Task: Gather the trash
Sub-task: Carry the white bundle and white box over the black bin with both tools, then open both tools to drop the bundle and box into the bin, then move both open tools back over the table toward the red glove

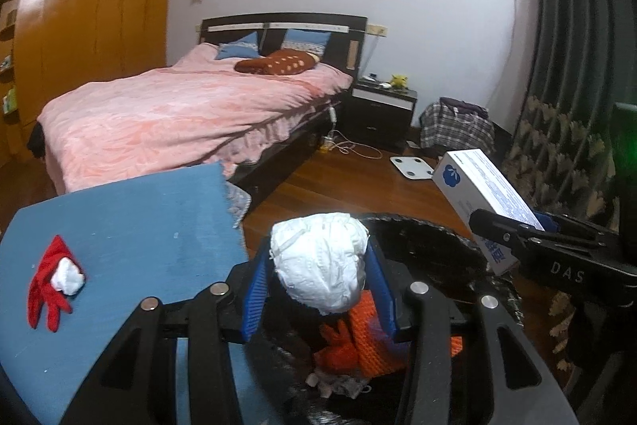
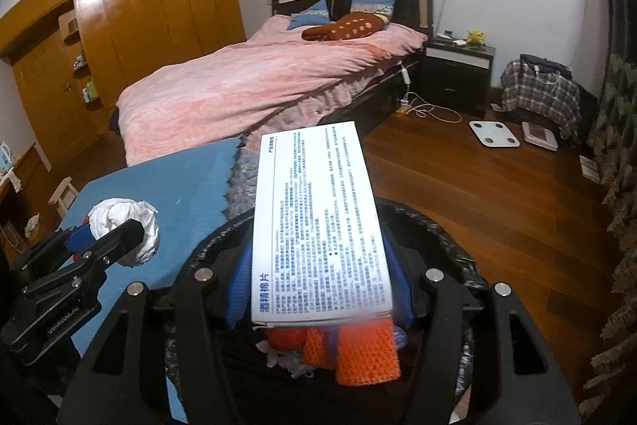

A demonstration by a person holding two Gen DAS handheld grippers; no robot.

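My left gripper [image 1: 318, 265] is shut on a crumpled white paper wad [image 1: 322, 261], held over the near rim of a black-lined trash bin [image 1: 430, 241]. My right gripper [image 2: 318, 265] is shut on a white printed box [image 2: 316, 222], above the same bin [image 2: 438, 237]. In the left wrist view the box [image 1: 483, 198] and the right gripper [image 1: 513, 237] stand to the right. In the right wrist view the wad [image 2: 123, 226] and the left gripper [image 2: 115, 234] are at the left. Orange knitted trash [image 2: 366, 353] lies inside the bin. A red glove [image 1: 45, 285] with a small white wad [image 1: 67, 275] lies on the blue table [image 1: 131, 222].
A bed with a pink cover [image 2: 254, 74] stands behind the table. A dark nightstand [image 2: 458, 66], a white scale [image 2: 493, 134] and a plaid bag [image 2: 537, 90] sit on the wood floor. Patterned curtains [image 2: 613, 186] hang at the right, wooden wardrobes [image 2: 151, 10] at the left.
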